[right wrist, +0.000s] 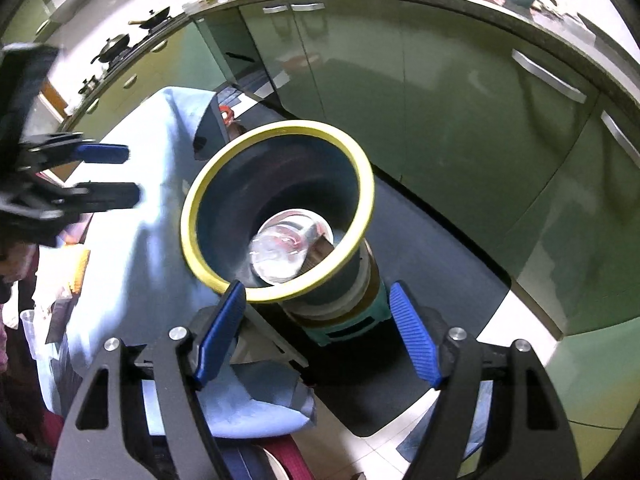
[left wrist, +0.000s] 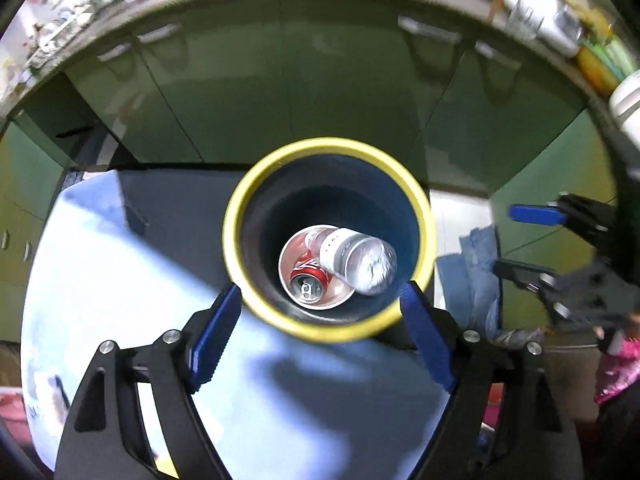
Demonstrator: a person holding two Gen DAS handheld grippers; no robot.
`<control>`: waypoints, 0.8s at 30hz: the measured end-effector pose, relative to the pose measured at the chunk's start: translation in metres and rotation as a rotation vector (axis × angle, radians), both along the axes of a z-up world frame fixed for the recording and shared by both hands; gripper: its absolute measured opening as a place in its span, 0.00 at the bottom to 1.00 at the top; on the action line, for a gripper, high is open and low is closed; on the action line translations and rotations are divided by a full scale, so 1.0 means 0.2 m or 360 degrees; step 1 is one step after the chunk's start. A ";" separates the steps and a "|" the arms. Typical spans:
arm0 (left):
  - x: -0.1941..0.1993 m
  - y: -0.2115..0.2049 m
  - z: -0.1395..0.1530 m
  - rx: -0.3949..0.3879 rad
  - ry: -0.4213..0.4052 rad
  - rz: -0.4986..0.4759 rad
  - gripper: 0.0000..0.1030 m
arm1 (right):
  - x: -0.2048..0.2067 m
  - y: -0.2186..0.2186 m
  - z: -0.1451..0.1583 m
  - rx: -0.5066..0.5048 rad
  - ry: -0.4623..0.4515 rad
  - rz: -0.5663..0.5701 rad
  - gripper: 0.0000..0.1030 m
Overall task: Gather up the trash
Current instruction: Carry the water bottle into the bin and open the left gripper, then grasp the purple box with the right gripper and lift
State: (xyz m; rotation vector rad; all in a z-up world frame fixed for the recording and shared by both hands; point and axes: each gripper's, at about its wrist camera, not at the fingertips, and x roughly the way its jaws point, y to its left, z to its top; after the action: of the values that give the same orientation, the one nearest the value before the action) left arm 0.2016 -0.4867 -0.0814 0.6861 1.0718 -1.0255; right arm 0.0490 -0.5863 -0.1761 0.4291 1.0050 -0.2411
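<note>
Left wrist view: I'm looking nearly straight down into the bin (left wrist: 328, 240), dark blue inside with a yellow rim, standing just off the edge of the table with the light blue cloth (left wrist: 120, 280). My left gripper (left wrist: 320, 336) has its jaws spread wide with nothing between the pads; the bin rim sits in the gap below them, untouched as far as I can tell. Inside the bin: a clear plastic bottle (left wrist: 356, 256) lying tilted across the bottom, and a red soda can (left wrist: 310, 278) beside and partly under it, both over what looks like a shiny dish or lid. Judgement: both are light and thin-walled; the bottle will flex and slip under the pads, the can will dent, so a mid-body grip across the width is the safe one if either ever needs re-picking. The right gripper (left wrist: 532, 240) shows at the right edge, jaws apart, empty. Right wrist view: the same bin (right wrist: 276, 208) seen at a slant, its base on a stack of what look like tape rolls and a teal stand on the dark floor mat, beside the table's near corner. The bottle (right wrist: 280, 256) base faces the camera and hides most of the can. Right gripper (right wrist: 316, 332) is wide open, nothing held, fingers either side of the bin's lower wall but apart from it. Left gripper (right wrist: 108, 172) at the left edge, over the cloth, jaws parted, empty. A clear cup (right wrist: 28, 328) near the table's left edge is, I'd guess, the next candidate: very light, crushable, so take it gently across the wall below the rim.
</note>
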 end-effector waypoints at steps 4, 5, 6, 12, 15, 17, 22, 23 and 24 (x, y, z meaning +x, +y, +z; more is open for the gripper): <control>-0.02 0.34 0.17 -0.0118 -0.0073 0.0094 0.79 | 0.03 0.07 0.04 -0.0029 -0.0006 0.0041 0.68; -0.01 0.44 0.21 -0.0145 -0.0103 0.0144 0.79 | 0.05 0.09 0.05 -0.0036 -0.0007 0.0055 0.68; 0.00 0.55 0.25 -0.0177 -0.0114 0.0191 0.80 | 0.06 0.12 0.07 -0.0044 -0.0008 0.0075 0.68; 0.11 1.17 0.39 -0.0330 -0.0317 0.0491 0.85 | 0.22 0.33 0.13 -0.0077 -0.0019 0.0253 0.68; 0.16 1.52 0.43 -0.0404 -0.0419 0.0695 0.87 | 0.37 0.51 0.18 -0.0085 -0.0048 0.0429 0.68; 0.21 1.75 0.42 -0.0451 -0.0446 0.0848 0.87 | 0.46 0.63 0.20 -0.0068 -0.0060 0.0531 0.68; 0.30 2.14 0.28 -0.0464 -0.0512 0.1104 0.88 | 0.73 0.99 0.24 -0.0086 -0.0100 0.0905 0.68; 0.32 2.19 0.25 -0.0468 -0.0503 0.1136 0.88 | 0.79 1.06 0.25 -0.0104 -0.0111 0.0983 0.68; 0.35 2.25 0.21 -0.0480 -0.0473 0.1173 0.88 | 0.84 1.13 0.25 -0.0118 -0.0117 0.1059 0.68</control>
State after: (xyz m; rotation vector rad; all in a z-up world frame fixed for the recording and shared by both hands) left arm 0.2708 -0.0371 -0.0388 0.1527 0.7853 -0.4097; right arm 0.2172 -0.3596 -0.1264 0.0208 1.0102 0.3329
